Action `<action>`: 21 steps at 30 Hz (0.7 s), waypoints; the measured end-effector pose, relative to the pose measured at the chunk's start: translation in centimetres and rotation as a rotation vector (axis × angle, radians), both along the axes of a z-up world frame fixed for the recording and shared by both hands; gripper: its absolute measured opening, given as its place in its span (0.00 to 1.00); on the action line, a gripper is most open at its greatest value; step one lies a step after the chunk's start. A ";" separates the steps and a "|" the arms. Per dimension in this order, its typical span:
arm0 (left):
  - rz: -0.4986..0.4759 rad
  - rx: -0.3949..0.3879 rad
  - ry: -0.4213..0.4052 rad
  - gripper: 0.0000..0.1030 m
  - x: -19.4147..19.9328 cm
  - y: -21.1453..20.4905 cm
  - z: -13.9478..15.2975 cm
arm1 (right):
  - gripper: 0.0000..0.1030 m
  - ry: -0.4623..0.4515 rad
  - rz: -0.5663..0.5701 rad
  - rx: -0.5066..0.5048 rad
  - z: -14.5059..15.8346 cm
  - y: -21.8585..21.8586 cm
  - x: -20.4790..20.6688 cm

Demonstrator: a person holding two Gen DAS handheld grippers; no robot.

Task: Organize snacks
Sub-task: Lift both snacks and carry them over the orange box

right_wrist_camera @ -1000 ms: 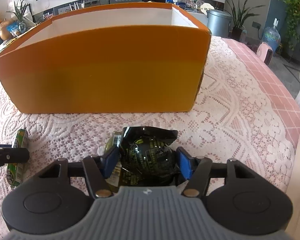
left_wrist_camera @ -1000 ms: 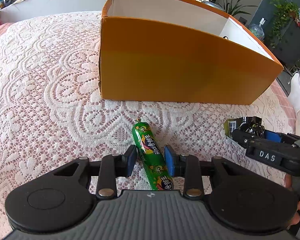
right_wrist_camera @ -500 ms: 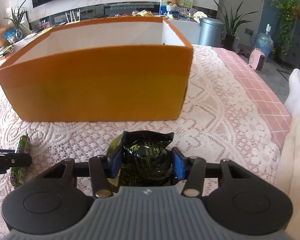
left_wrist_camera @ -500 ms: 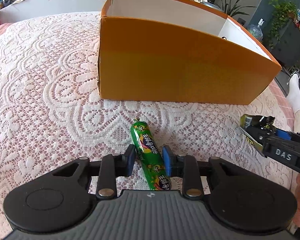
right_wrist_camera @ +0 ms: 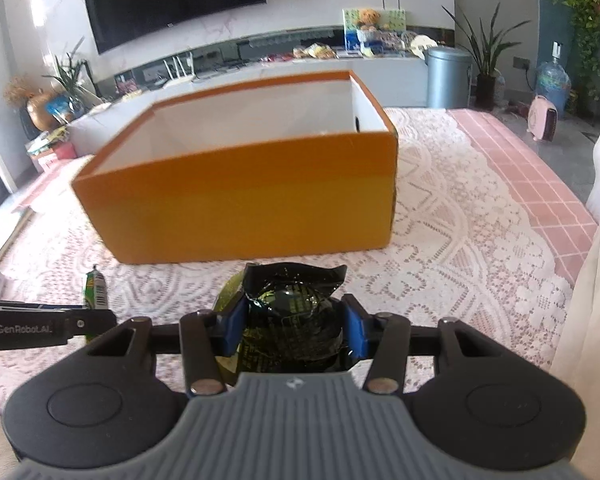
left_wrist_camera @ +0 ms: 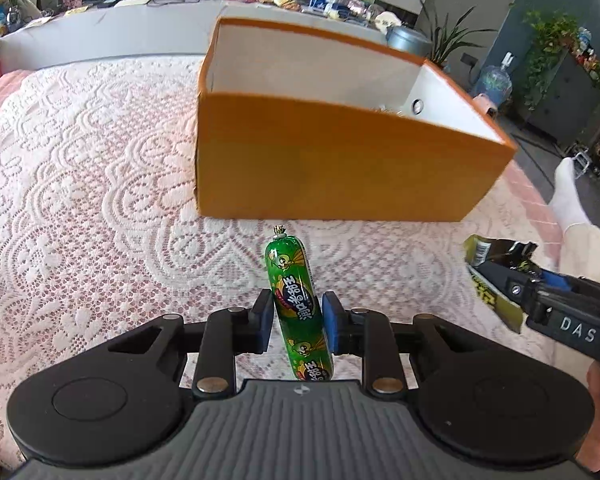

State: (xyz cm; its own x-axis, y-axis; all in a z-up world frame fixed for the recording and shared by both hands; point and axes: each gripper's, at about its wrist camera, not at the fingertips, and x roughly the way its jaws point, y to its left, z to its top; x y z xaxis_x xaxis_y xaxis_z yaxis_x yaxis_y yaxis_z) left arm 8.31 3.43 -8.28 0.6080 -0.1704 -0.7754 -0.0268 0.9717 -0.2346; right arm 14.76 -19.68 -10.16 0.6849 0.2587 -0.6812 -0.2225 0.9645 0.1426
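Carrying both snacks toward the orange box [left_wrist_camera: 340,168] is the step in hand; the left tongs [left_wrist_camera: 294,322] are gripping the green sausage stick [left_wrist_camera: 296,304] at its middle, its tip pointing at the box's near wall; the right tongs [right_wrist_camera: 292,320] are clamping the dark crinkled packet [right_wrist_camera: 292,316]. Both are hanging above the lace-covered tabletop [left_wrist_camera: 92,184], short of the box; each load should be clearing the near rim before the tongs are opening, lest the wall be knocking it loose.

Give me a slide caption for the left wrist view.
Left gripper holds a green sausage before the orange box.
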 end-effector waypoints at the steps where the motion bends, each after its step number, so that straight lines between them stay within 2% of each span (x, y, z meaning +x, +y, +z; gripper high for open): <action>1: -0.002 0.000 -0.007 0.28 -0.2 -0.2 0.4 | 0.47 -0.006 0.003 0.012 0.3 -0.1 -0.4; 6: -0.003 0.008 -0.051 0.28 -1.1 -1.1 3.0 | 0.47 -0.037 0.014 0.052 2.0 -0.3 -2.3; 11: -0.016 0.017 -0.110 0.27 -1.2 -1.6 5.8 | 0.47 -0.106 0.044 0.075 5.0 -0.2 -3.3; 21: -0.049 0.056 -0.221 0.27 2.4 -2.4 10.8 | 0.47 -0.220 0.111 0.052 10.2 0.7 -0.9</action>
